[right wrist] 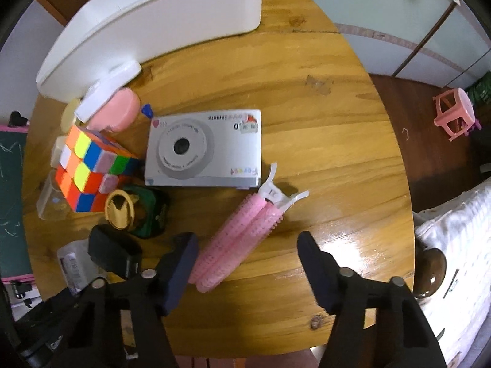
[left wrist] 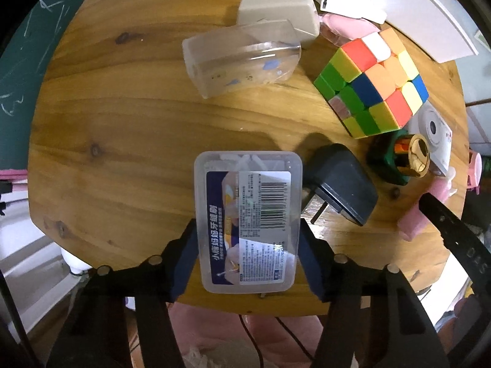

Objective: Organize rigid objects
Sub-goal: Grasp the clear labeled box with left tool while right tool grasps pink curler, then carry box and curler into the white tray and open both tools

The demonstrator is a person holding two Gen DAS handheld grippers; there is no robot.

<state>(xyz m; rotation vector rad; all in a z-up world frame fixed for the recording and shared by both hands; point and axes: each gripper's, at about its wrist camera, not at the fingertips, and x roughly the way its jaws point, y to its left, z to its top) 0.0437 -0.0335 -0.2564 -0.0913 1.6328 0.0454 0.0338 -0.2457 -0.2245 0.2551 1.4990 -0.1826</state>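
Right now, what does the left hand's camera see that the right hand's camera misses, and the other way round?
Only the left wrist view shows the left gripper with its pads against the sides of a clear labelled box, plus a beige case.

Only the right wrist view shows the right gripper, open, with the end of a pink hair roller between its fingers, and a pink stool on the floor.

Both show the round wooden table, the colour cube, the black plug adapter, the small white camera and the white bin.
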